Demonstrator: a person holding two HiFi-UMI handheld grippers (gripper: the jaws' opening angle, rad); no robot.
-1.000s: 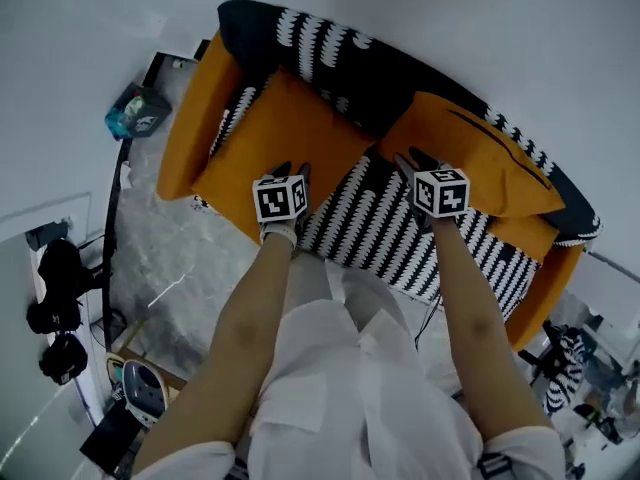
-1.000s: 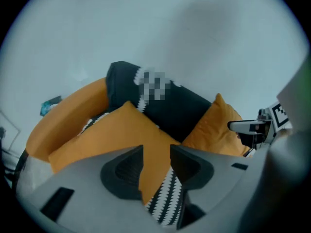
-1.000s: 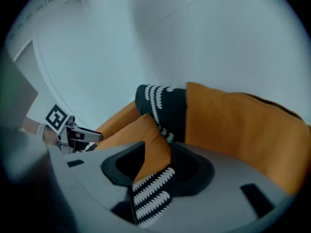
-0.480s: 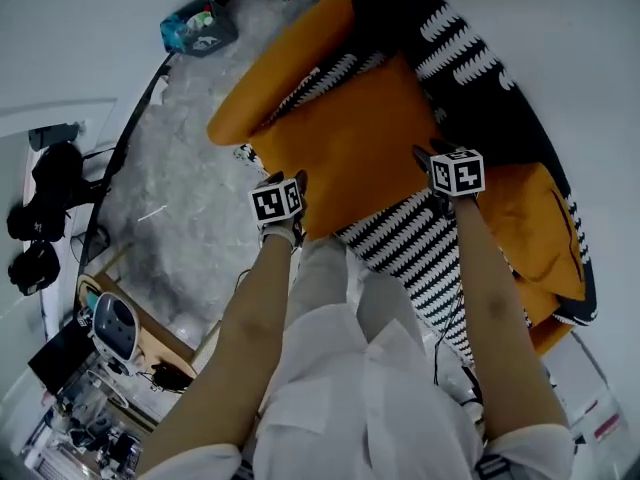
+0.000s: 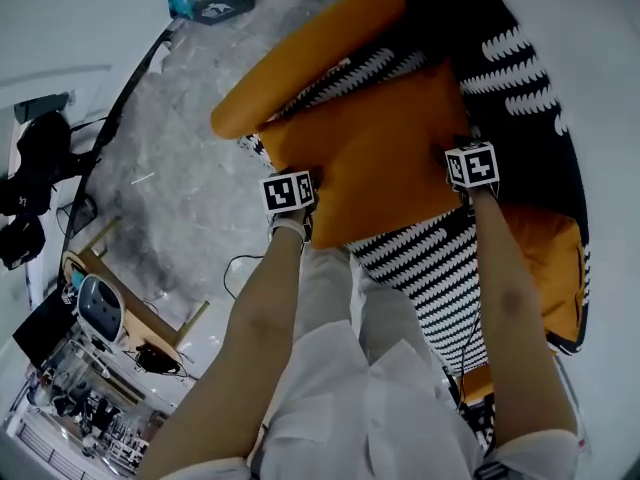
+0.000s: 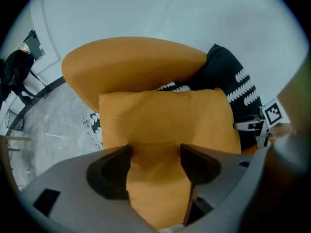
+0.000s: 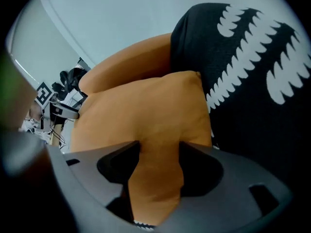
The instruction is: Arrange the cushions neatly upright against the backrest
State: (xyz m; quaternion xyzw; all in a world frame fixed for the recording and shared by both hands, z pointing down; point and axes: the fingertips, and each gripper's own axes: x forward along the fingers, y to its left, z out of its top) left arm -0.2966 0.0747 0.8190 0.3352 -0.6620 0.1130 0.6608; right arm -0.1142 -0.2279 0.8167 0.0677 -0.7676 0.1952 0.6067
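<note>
A grey speckled floor point(image 5: 170, 168) and pale walls surround an orange sofa, whose black backrest point(image 5: 520, 58) carries white markings.

The left gripper point(image 6: 155, 159) stands wide, its jaws having just been opening. The near edge of an orange cushion point(image 5: 380, 158) lies in the gap, and the pads appear to flank the fabric rather than clamp it. The right gripper point(image 7: 159, 157) reads the same: its jaws have just been opening wide, and the same cushion's edge bulges between them on the side nearer the backrest.

The cushion sits in the corner where the backrest meets the orange armrest point(image 5: 300, 58), with one edge close against the backrest. Further along the backrest, past the person's right arm, a second orange cushion point(image 5: 555, 268) lies beside the striped seat point(image 5: 430, 258). It looks slumped, not upright, though the arm hides part of it.

The task seems about half done. The first cushion appears to be set in place and is being let go, but whether it stands square against the backrest cannot be told from here. The second cushion probably still needs lifting and propping up.
</note>
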